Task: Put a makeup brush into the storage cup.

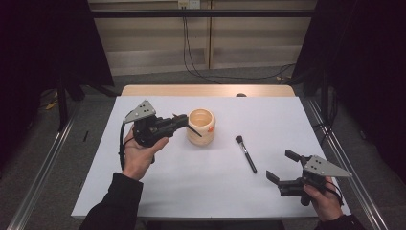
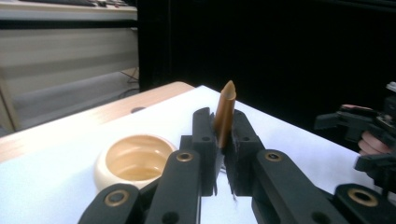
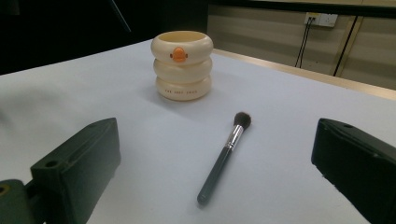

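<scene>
One white-topped rectangular desk [image 1: 158, 191] carries everything, with a strip of bare pale wood along its far edge. A single cream holder [image 1: 201, 127], shaped like three stacked rings with an orange round badge on its side, stands upright a little left of the desk's middle, nearer the far edge than the near one; the right gripper view shows it [image 3: 182, 65] with its mouth open upward.

Two black two-jaw tongs are in play, one in each hand. The left gripper [image 1: 182, 120] is held above the desk, left of the holder, its tip just beside the holder's rim. Its jaws are clamped together on one slim brown stick-like handle [image 2: 225, 112], which in the left gripper view rises upright from between the pads, with a slanted tip. In the high view a thin dark length of it [image 1: 194, 130] slants across the holder's mouth; whether it touches the rim I cannot tell.

The right gripper [image 1: 282, 165] is held by the desk's near right corner, its jaws standing wide apart with nothing between them.

One makeup brush [image 1: 246, 154] with a black handle, silver collar and dark bristle head lies flat on the desk, between the holder and the right gripper, well apart from both, bristles toward the far edge.
</scene>
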Action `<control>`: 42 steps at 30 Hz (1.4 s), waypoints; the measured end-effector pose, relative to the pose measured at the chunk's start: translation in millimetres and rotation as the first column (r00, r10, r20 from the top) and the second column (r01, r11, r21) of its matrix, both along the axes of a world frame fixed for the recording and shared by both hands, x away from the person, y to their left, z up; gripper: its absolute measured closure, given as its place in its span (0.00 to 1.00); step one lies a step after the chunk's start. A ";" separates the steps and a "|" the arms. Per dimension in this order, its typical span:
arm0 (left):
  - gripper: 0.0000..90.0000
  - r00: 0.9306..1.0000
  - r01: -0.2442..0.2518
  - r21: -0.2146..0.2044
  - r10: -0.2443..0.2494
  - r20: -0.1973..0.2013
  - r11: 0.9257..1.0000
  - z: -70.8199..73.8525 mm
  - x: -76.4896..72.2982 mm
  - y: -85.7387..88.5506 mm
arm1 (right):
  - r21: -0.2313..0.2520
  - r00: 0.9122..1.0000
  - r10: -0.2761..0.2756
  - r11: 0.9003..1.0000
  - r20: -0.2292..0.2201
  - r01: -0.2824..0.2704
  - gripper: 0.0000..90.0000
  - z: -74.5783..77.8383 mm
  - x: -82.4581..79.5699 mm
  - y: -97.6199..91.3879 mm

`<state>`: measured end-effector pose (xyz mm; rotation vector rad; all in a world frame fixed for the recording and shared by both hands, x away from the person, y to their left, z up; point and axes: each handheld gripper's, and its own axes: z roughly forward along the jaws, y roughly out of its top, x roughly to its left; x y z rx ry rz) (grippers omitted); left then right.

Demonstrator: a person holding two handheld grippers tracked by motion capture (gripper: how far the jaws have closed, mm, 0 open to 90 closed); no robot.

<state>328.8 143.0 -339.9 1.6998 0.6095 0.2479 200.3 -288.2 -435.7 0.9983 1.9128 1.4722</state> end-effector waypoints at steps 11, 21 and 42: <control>0.93 0.998 -0.056 0.036 0.055 0.014 0.998 11.3 16.4 4.4 | 0.006 0.999 -0.004 1.000 0.032 0.004 0.01 -1.7 -0.3 0.8; 0.93 0.996 -0.089 0.054 0.089 0.009 0.995 13.8 36.1 2.6 | 0.004 0.999 -0.005 1.000 0.038 0.005 0.01 -3.0 0.3 0.9; 0.93 0.989 -0.148 0.065 0.148 0.002 0.987 12.5 67.2 -4.5 | 0.022 0.999 0.019 1.000 0.047 -0.021 0.01 -3.5 0.3 0.9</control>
